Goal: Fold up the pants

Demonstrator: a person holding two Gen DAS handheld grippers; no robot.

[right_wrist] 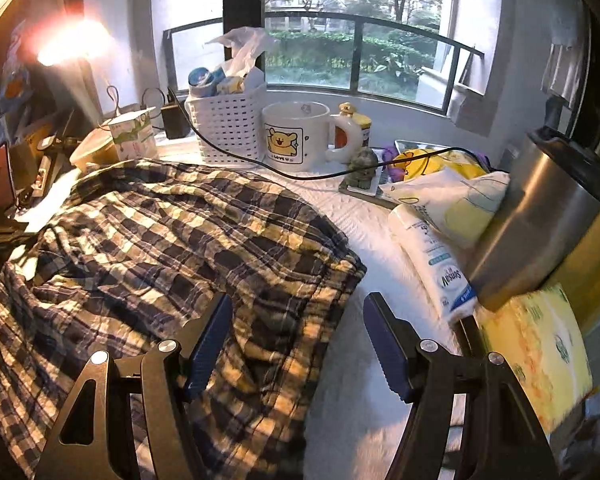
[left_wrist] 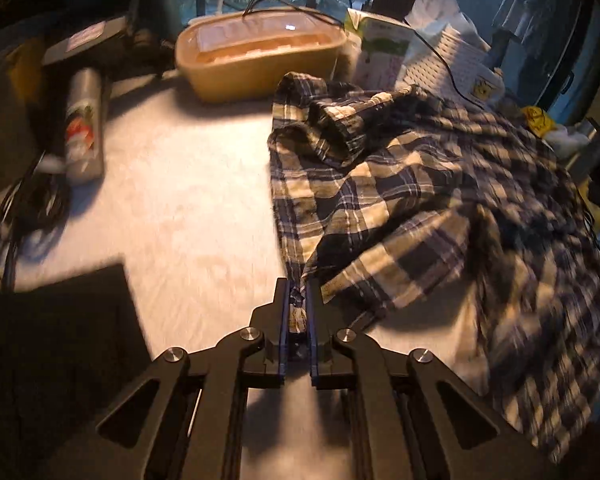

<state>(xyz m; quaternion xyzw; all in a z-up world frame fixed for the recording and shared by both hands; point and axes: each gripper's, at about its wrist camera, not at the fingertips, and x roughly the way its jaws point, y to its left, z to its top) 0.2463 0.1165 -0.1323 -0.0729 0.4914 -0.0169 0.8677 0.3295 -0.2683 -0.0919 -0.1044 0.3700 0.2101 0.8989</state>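
plaid pants [left_wrist: 400,184] edge pinched, white tabletop [left_wrist: 188,184] open

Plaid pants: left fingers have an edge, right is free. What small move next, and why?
Probably close the right gripper on the near edge of the plaid pants. The left gripper is shut on one corner; the right hangs open over loose, rumpled cloth. Two grips would let you spread them flat.
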